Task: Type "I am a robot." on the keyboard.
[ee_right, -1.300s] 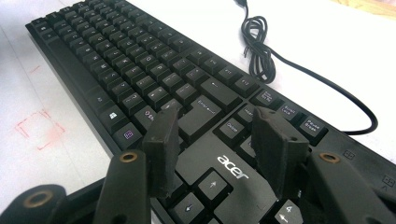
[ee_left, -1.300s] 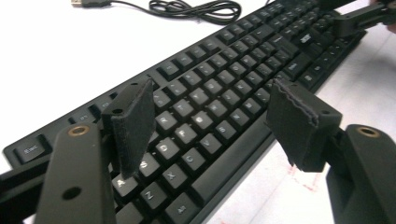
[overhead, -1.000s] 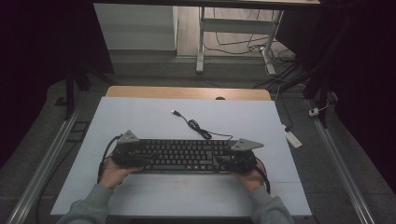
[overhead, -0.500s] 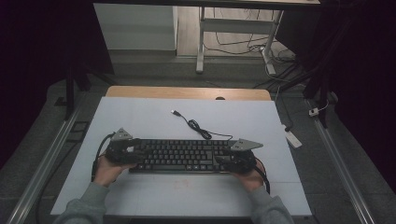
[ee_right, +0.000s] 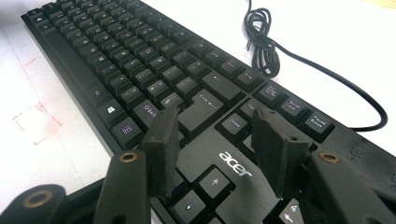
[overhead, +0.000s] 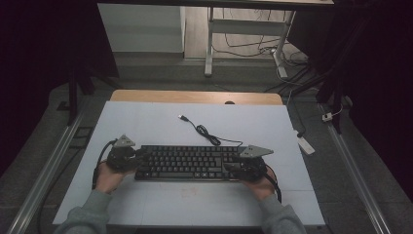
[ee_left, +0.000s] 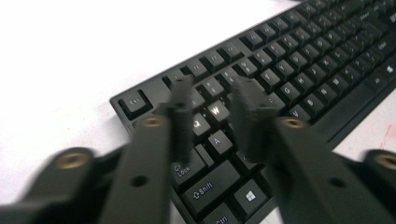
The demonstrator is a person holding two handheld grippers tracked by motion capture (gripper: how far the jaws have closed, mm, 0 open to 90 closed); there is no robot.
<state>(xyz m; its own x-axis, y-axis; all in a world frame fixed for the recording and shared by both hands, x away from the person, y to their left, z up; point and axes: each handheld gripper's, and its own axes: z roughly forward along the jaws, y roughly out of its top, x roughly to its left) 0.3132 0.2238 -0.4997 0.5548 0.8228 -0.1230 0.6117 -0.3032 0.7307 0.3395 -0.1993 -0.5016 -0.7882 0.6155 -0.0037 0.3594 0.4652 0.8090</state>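
Since the earlier frames, the left gripper (overhead: 127, 157) was shifted slightly outward at the keyboard's left end, and its jaws had just been closing; they were recorded above the keys, narrowly apart, nothing pinched between them. One black keyboard (overhead: 187, 163) was listed, laid lengthwise near the front edge of the desk (overhead: 146, 122), midway between its left and right edges. One cable (overhead: 204, 132) was noted, coiled behind the keyboard toward the desk's middle. Two grippers were counted. The right gripper (overhead: 243, 167) was found at the keyboard's right end, jaws spread over the arrow keys; whether the keyboard was clamped could not be told. Surface: pale sheet over wood. Room: dim, grey floor.
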